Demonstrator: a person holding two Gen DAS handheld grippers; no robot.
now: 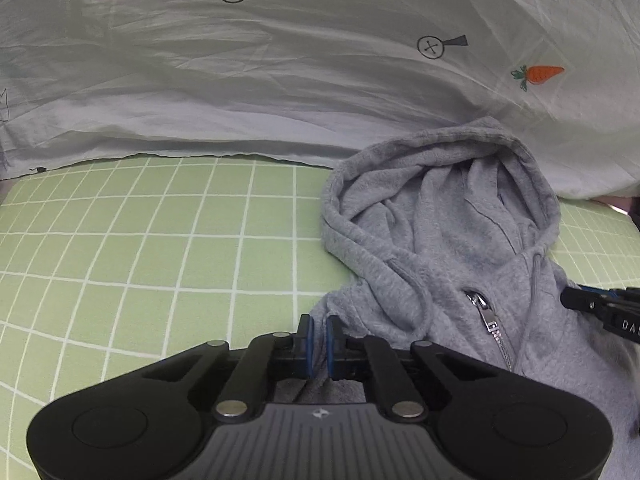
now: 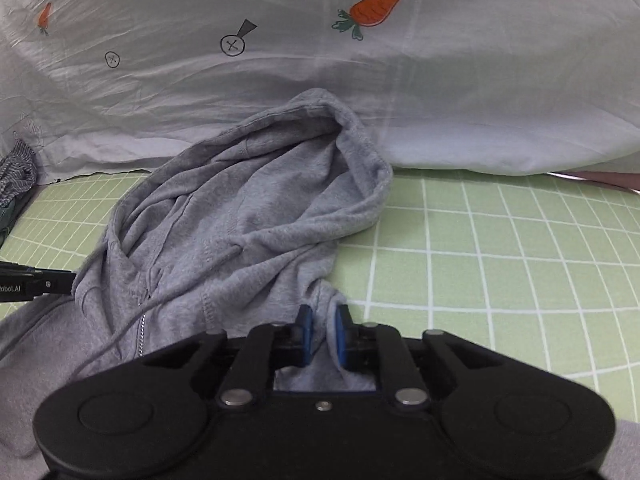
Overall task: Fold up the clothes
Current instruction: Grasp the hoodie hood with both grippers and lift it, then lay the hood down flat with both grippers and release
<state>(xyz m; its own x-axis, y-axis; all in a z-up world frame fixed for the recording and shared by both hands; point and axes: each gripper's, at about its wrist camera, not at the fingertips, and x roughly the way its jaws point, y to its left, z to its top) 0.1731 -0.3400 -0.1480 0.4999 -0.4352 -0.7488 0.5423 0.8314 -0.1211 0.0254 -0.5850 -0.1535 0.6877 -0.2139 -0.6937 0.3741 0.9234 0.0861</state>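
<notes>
A grey zip-up hoodie (image 1: 452,240) lies on a green checked sheet (image 1: 160,240), its hood open toward a white quilt. My left gripper (image 1: 319,330) is shut on a fold of grey cloth at the hoodie's left shoulder, the blue pads pinching it. In the right wrist view the same hoodie (image 2: 248,216) lies left of centre. My right gripper (image 2: 322,326) is shut on the fabric at the hoodie's right shoulder, cloth bunched between its blue pads. The zipper pull (image 1: 490,322) and a drawstring show below the hood. Each gripper's tip shows at the edge of the other's view.
A white quilt (image 1: 280,80) printed with carrots and crossed circles lies heaped behind the hoodie. A striped dark garment (image 2: 16,172) sits at the far left of the right wrist view. Bare green sheet (image 2: 500,260) stretches right of the hoodie.
</notes>
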